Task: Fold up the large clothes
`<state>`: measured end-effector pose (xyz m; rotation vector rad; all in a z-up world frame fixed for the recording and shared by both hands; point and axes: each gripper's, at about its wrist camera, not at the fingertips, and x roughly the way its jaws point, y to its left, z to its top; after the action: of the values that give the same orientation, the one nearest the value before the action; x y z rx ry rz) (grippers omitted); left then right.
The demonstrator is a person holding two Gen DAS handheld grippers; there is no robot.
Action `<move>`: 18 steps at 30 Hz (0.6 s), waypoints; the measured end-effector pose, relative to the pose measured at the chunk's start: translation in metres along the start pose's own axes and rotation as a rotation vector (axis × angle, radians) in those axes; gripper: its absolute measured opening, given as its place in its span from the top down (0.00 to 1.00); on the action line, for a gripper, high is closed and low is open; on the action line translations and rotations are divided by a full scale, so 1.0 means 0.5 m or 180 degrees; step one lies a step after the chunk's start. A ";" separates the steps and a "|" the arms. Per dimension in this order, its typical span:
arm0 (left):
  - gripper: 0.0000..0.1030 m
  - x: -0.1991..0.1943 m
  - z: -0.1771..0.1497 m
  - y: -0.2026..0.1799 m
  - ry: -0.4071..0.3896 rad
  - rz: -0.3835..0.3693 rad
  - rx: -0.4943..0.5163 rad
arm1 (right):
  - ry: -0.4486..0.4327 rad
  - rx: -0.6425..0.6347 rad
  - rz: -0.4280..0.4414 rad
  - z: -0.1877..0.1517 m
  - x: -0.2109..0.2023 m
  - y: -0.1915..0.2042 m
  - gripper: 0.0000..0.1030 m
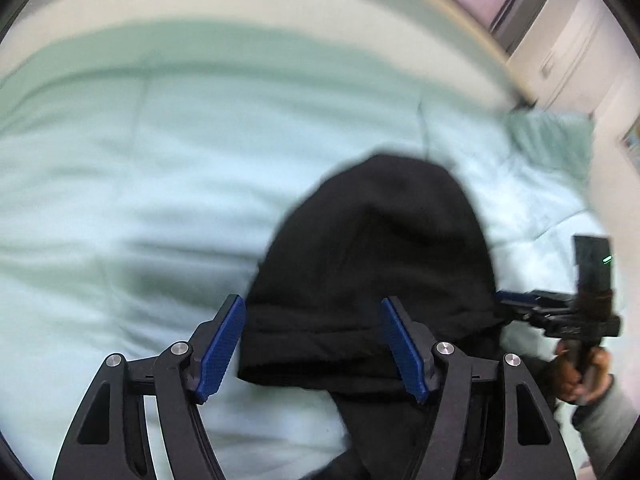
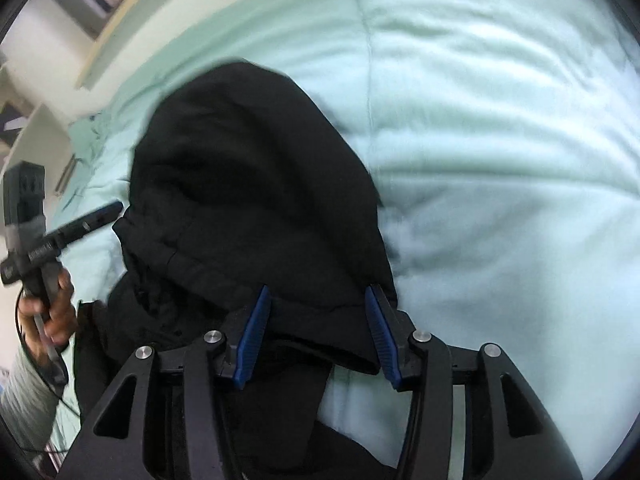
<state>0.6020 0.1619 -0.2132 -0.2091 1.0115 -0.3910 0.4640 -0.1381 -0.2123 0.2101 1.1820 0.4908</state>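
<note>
A black garment lies bunched on a pale green bedspread; its rounded, hood-like end points away from me. It also shows in the right wrist view. My left gripper is open, its blue pads on either side of the garment's near folded edge, nothing clamped. My right gripper is open too, its pads straddling the garment's near right edge. In the left wrist view the right gripper appears side-on at the garment's right edge. In the right wrist view the left gripper appears at the garment's left edge.
The bedspread spreads wide around the garment. A cream headboard or bed edge curves along the far side. A rumpled green pillow or cover lies at the bed's far right corner. White walls and cupboards stand beyond.
</note>
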 end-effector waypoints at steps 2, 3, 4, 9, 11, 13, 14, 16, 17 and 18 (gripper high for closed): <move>0.26 -0.011 0.028 0.011 0.0044 -0.0096 -0.0020 | -0.0086 0.0022 0.0002 0.023 -0.015 -0.007 0.47; 0.26 -0.009 0.049 0.015 0.0093 -0.0118 -0.0036 | -0.0108 0.0031 -0.0002 0.023 -0.021 -0.015 0.40; 0.26 -0.005 0.063 0.018 0.0138 -0.0142 -0.0043 | -0.0147 0.0046 -0.0033 0.036 -0.023 -0.020 0.30; 0.26 0.068 0.104 0.029 0.0368 -0.0375 -0.0148 | -0.0136 0.0157 0.0172 0.073 0.005 -0.049 0.25; 0.26 0.092 0.091 0.022 0.0312 -0.0314 -0.0257 | -0.0101 0.0154 0.0227 0.081 0.023 -0.049 0.25; 0.26 0.117 0.102 0.038 0.0347 -0.0577 -0.0439 | -0.0075 0.0209 0.0275 0.109 0.052 -0.053 0.25; 0.26 0.131 0.105 0.037 0.0417 -0.0719 -0.0465 | -0.0042 0.0250 0.0343 0.115 0.061 -0.061 0.25; 0.26 0.163 0.106 0.027 0.0595 -0.0858 -0.0437 | 0.0017 0.0254 0.0430 0.128 0.086 -0.062 0.25; 0.26 0.175 0.106 0.022 0.0621 -0.0836 -0.0401 | 0.0027 0.0222 0.0417 0.135 0.093 -0.058 0.25; 0.26 0.182 0.104 0.019 0.0619 -0.0804 -0.0353 | 0.0031 0.0189 0.0394 0.141 0.103 -0.052 0.27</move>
<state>0.6912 0.1324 -0.2606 -0.4072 1.2039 -0.5939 0.5506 -0.1300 -0.2392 0.3338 1.1987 0.5661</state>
